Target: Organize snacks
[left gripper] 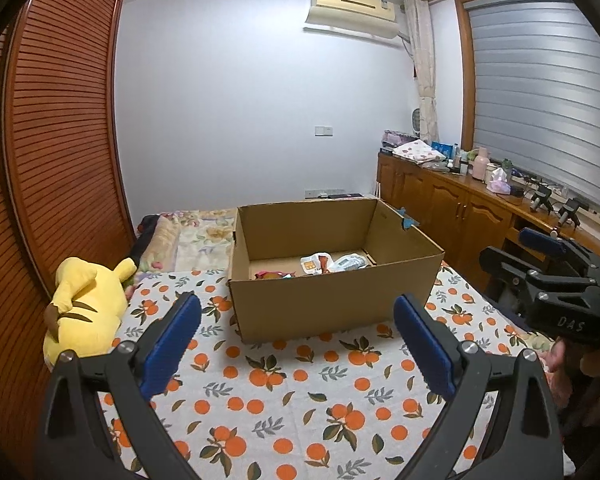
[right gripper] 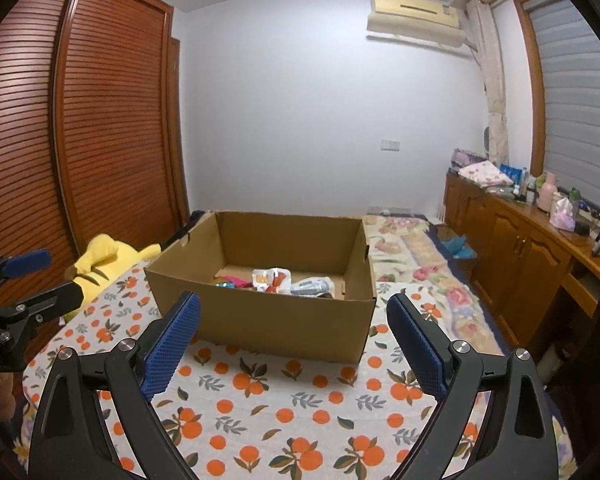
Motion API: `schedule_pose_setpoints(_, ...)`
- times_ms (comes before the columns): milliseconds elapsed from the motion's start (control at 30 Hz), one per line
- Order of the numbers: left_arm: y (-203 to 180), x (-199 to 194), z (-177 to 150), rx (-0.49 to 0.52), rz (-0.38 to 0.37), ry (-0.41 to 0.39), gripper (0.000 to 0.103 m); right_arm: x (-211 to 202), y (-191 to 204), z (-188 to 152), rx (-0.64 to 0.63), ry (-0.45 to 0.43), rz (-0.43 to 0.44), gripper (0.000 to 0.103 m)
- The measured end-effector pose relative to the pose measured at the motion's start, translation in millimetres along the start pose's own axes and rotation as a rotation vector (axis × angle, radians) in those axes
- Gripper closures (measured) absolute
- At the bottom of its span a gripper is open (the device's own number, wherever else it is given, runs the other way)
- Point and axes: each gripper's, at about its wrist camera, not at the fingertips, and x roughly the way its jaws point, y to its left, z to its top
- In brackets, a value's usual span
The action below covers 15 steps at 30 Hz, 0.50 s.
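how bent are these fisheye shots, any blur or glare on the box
Left wrist view: wardrobe bows strongly near the dark corners; cardboard box is sharp and glare-free. Right wrist view: similar bowing of the window blind; snack packets small but fairly clear.

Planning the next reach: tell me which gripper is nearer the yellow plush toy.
Left. The left gripper hovers open over the bedspread with the yellow plush toy just off its left side. The right gripper, jaws also open, sits farther right, with the left gripper between it and the toy.

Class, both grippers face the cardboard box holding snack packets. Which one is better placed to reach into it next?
Probably either: the left gripper and right gripper, both open and empty, face the cardboard box about equally, so there is no clear advantage.
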Motion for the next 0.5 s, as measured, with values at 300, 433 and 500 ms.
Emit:
schedule_pose_setpoints(300,4.9,-5.9,-6.3,-0.012,0.018,0.004,0.005,-15.8,1.7,-6.9,0.015,-0.034,-0.032,0.007)
schedule_pose_setpoints(433,7.4,-6.4,-6.9,-0.019,0.021,0.001,0.005,-16.4,3.2,-7.7,0.012,-0.033,-0.033,0.007)
schedule_pose_setpoints(500,7.7,-6.6,-7.4,-0.021,0.019,0.001,0.005,-17.4,2.9,-8.1,0.014,-0.034,-0.034,0.007)
